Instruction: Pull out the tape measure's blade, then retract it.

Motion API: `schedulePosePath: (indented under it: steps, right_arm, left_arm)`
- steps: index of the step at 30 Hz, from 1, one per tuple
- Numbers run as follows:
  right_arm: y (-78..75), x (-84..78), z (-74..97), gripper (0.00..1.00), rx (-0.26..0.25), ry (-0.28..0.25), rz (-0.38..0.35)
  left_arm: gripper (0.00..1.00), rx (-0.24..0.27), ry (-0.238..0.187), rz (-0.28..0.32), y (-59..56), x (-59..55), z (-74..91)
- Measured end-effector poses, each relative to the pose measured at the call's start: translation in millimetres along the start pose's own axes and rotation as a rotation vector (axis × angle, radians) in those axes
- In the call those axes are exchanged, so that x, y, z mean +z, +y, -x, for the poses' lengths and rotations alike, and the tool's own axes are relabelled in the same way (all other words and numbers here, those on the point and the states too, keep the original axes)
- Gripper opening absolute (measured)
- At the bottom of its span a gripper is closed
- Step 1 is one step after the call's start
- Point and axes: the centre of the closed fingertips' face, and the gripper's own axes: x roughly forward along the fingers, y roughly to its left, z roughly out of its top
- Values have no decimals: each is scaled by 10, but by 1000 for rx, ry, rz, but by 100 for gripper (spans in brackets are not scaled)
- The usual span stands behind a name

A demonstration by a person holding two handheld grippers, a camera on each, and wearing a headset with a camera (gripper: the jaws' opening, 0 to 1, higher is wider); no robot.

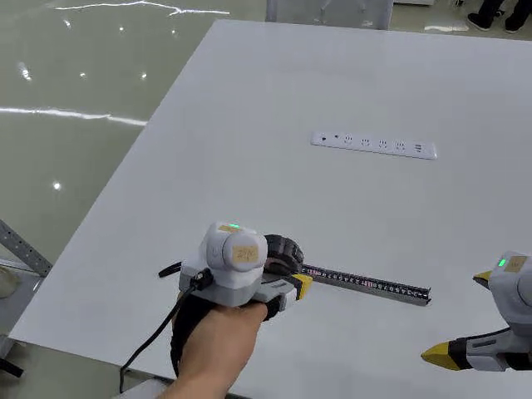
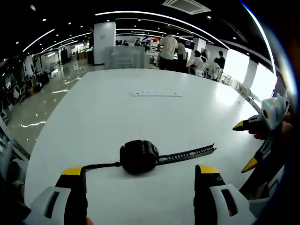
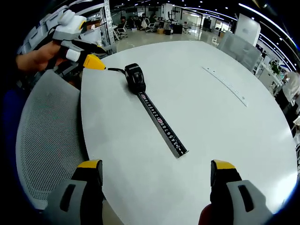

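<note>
Tape measure (image 2: 138, 157) lies on the white worktop (image 1: 332, 83), blade (image 3: 161, 125) drawn out, its markings too small to read. Left gripper (image 2: 140, 170), fingers released, sits just beside it; right gripper (image 3: 157, 165), also released, well apart.

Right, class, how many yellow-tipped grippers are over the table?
2: the left grey, yellow-tipped gripper open at the black tape measure case; the right gripper open past the blade's tip.
</note>
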Motion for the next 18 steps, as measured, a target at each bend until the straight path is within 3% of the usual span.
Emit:
schedulePosePath:
  steps: [18]
  right_arm:
    - [-110, 10, -180, 88, 53, 47, 104]
  left_arm:
    - [92, 15, 40, 39, 57, -37, -350]
